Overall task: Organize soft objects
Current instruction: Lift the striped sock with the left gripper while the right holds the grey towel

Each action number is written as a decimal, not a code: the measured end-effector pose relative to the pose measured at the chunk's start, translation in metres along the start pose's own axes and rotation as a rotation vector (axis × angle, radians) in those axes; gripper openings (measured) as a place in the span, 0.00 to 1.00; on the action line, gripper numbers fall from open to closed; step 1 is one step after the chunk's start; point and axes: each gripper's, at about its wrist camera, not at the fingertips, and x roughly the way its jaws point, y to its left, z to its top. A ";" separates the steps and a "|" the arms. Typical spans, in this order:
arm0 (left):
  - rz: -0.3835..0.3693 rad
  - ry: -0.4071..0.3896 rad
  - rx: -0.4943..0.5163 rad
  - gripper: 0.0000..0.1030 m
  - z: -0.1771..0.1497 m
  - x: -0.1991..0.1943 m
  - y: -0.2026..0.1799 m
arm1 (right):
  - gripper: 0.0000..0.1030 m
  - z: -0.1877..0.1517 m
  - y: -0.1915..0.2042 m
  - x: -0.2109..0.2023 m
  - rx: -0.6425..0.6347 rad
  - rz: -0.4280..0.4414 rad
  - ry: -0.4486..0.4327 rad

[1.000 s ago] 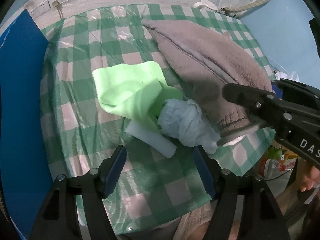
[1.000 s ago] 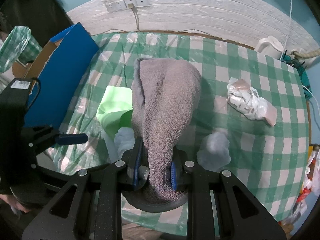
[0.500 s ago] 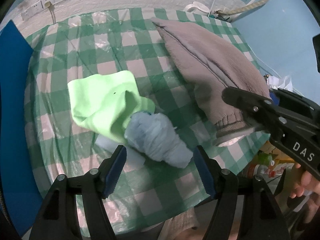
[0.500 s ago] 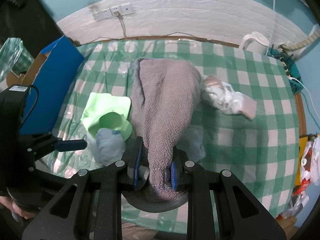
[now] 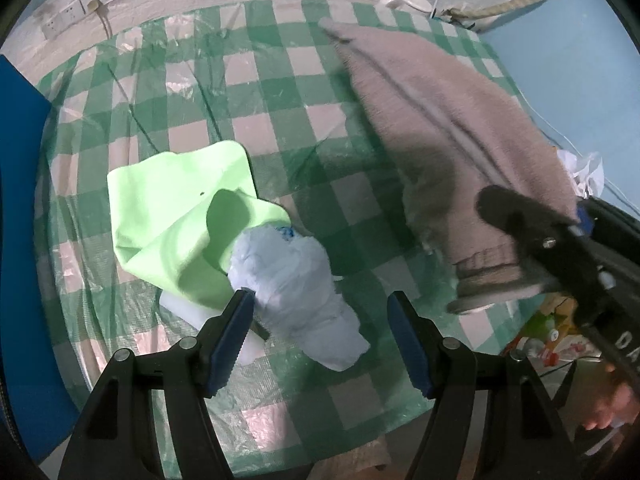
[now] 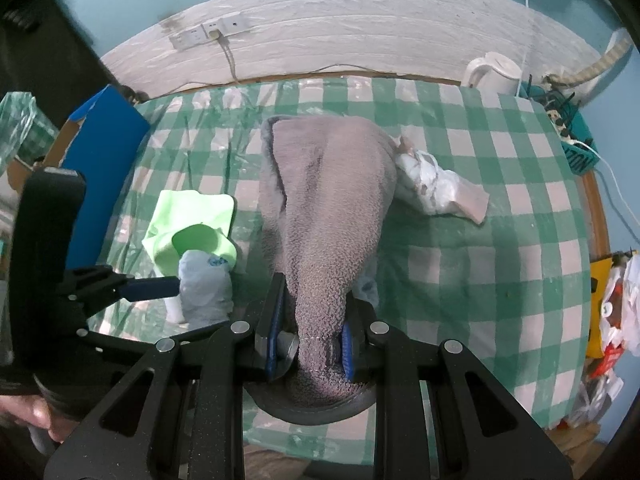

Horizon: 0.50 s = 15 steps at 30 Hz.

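My right gripper (image 6: 310, 346) is clamped tight on the hem end of the grey towel (image 6: 328, 208). I judge I'm holding it by that narrow end so the rest drapes clear of the table and the pile beside it. In the right wrist view the towel runs from the jaws at bottom centre up to the middle of the frame, long axis nearly vertical, bunched narrow at the grip and fanning wide at the far end, which lies on the checked tablecloth (image 6: 480, 280).

My left gripper (image 5: 320, 332) stands wide apart and grips nothing. The pale blue bundle (image 5: 296, 288) lies between its fingers at lower centre of the left wrist view, close against the left finger; I can't tell whether it touches. The bundle's long axis slants from upper left to lower right. Its upper end tucks against the light green cloth (image 5: 176, 208), left of centre. A white crumpled bag (image 6: 432, 188) sits against the towel's right edge, upper right of centre.
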 end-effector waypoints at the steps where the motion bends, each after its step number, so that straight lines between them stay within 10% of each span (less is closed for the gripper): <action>1: 0.004 0.005 0.000 0.67 0.000 0.004 0.000 | 0.21 0.000 -0.001 0.000 0.003 0.001 0.000; 6: 0.007 -0.002 0.023 0.40 0.000 0.010 0.002 | 0.21 0.000 0.000 -0.003 0.001 0.005 -0.007; 15: -0.005 -0.059 0.094 0.34 -0.018 -0.017 0.014 | 0.21 0.004 0.003 -0.009 0.000 0.002 -0.016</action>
